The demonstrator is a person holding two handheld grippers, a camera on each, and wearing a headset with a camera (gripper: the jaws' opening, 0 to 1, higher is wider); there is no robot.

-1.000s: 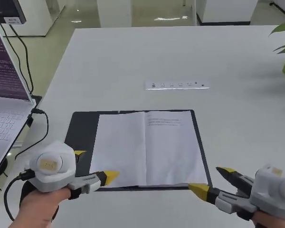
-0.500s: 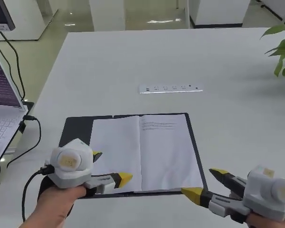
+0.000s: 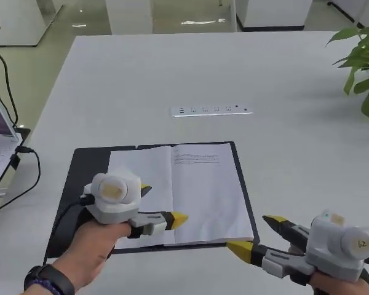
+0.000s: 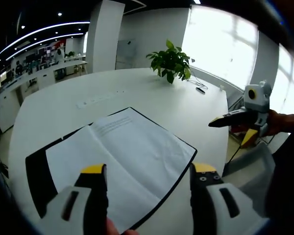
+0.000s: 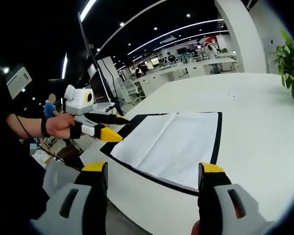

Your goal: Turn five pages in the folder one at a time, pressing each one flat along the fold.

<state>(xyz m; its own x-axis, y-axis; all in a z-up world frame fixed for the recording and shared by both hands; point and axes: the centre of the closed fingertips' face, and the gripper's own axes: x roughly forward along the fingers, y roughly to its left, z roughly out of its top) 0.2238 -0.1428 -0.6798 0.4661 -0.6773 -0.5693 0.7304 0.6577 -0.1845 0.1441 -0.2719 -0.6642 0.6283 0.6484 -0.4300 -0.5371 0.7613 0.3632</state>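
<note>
1. table (image 3: 283,80), white and wide, bears the black folder (image 3: 89,169), which lies open near the person's edge, with a power strip (image 3: 210,110) well beyond it.
2. folder pages lie smooth. the left page (image 3: 141,169) and the right page (image 3: 209,184), printed at its top, meet at the fold (image 3: 171,178). no sheet is lifted or curled, so no turn is under way. how many of the five turns are done cannot be read from the pictures; by my judgement the work is either at its start or between turns.
3. left gripper (image 3: 162,204) hangs over the lower part of the left page, jaws spread and holding nothing, with one yellow tip about over the fold's near end. whether it touches the paper i cannot tell.
4. right gripper (image 3: 255,233) sits off the folder, just beside its lower right corner, jaws likewise spread and empty. in the right gripper view the folder's near corner lies ahead between the fingertips (image 5: 211,168), apart from them.
5. next move, as i judge it, calls for pinching the right page's free corner alone, without catching the sheets beneath.
</note>
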